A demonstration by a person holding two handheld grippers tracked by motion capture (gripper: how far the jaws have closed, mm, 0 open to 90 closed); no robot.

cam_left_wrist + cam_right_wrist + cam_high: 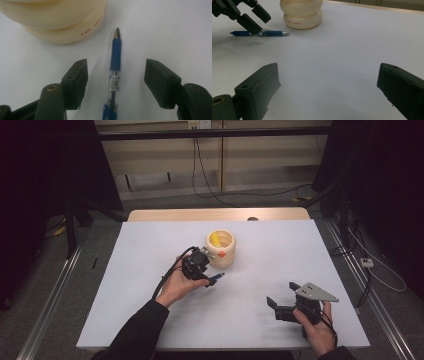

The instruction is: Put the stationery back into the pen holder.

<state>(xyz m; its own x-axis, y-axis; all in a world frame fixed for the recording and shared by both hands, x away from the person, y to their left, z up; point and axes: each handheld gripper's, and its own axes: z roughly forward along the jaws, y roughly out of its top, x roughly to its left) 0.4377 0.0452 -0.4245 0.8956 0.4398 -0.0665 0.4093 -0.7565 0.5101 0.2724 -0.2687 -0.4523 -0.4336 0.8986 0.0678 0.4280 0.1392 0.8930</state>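
Black jaws of the left tongs (116, 82) straddle a blue pen (115, 67) lying flat on the white desk (280, 255), a clear gap on each side, so the pads touch nothing yet. Its metal tip points away toward a cream wooden pot (221, 248) that stands just beside it. Risk, by this reading: the barrel is slim, round and smooth, and a squeeze landing off-centre could roll it aside or pinch it at an angle; a grip too close to the desk could scrape the pads and flick the pen against the pot. It has a blue rubber sleeve near the tip, a clear middle section with a small printed label, and blue again toward the rear. Right tongs (328, 90) rest well apart from it, jaws wide, holding nothing.
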